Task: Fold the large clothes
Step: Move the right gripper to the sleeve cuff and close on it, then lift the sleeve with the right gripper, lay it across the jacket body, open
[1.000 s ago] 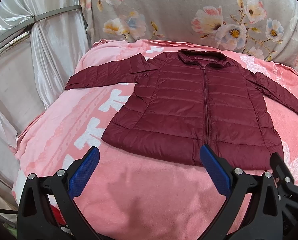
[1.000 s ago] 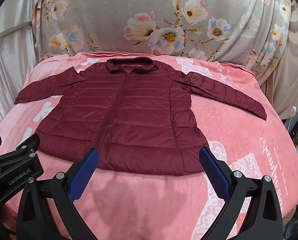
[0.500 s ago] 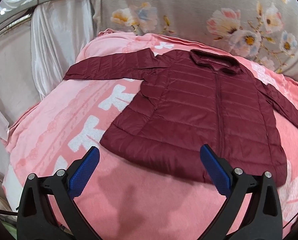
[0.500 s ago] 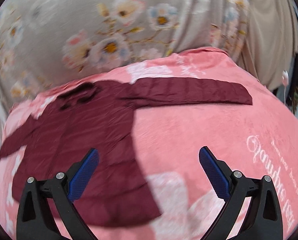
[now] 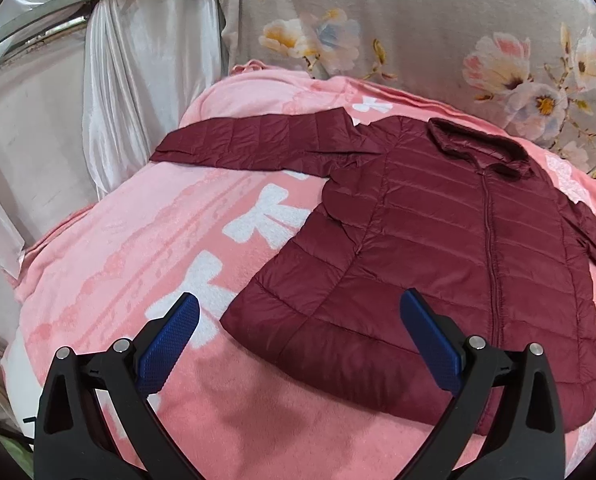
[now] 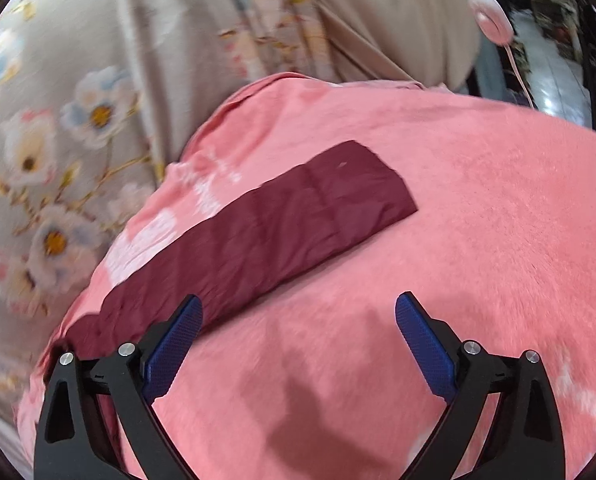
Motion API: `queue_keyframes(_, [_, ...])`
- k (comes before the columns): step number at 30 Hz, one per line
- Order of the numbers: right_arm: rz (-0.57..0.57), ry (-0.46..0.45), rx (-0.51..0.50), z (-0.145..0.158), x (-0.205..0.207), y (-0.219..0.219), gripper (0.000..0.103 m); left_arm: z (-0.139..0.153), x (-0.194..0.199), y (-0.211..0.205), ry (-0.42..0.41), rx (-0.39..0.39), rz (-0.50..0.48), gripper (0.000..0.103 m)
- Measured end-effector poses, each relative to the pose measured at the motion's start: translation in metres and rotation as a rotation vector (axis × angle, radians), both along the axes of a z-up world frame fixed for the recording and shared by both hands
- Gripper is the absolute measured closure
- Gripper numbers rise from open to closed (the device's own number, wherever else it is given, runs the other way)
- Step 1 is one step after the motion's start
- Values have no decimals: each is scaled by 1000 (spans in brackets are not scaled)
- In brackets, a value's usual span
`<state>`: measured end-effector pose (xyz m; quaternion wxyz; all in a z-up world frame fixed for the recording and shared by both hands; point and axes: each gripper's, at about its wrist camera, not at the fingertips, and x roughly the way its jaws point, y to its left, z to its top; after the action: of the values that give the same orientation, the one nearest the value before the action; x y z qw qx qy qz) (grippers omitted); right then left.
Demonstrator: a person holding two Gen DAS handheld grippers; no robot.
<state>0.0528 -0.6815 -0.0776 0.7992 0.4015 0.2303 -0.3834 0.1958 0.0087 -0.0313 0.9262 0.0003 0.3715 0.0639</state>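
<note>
jacket (image 5: 437,240) flat on blanket (image 5: 138,240) | left gripper (image 5: 298,340) – released | right gripper (image 6: 298,340) – released, over sleeve (image 6: 278,232)

Left gripper (image 5: 298,330): two black plastic arms of open, triangulated frame construction are shown, each pierced by an elongated cut-out. Each arm is tipped by a blue pad (image 5: 166,350) with a fine knurled texture on its inner face, and a matching pad (image 5: 431,346) is carried on the opposite arm. Two round silver screw heads (image 5: 121,345) are set near the top of each arm. Right gripper (image 6: 298,330): the same construction is seen, with black framed arms, blue textured pads (image 6: 425,346) and paired silver screws (image 6: 471,347).
</note>
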Motion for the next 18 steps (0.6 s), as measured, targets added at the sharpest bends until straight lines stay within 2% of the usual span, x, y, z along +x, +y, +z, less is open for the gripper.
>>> queue_keyframes(4, [-58,-5,48,-18,4,-27,19,-9,11,-3,42,-21,-4,5])
queue_keyframes(8, [-83,-44,57,-19,9,-42,26,-16,19,-9,69,-13,-8,5])
queue_keyframes(10, [-62,-69,79,-20,15,-50,51,-18,21,-12,77,-11,-20,5])
queue_keyframes(11, [-59,-74,97,-21,18,-55,56,-19,23,-14,81,-4,-27,5])
queue_keyframes(13, [-59,-102,113,-22,21,-60,79,-21,24,-18,84,9,-33,5])
queue_keyframes(16, [-42,-149,118,-11,34,-61,92,-23,27,-21,84,21,-43,5])
queue_keyframes(18, [24,-208,91,12,52,-52,94,-22,28,-20,79,27,-45,5])
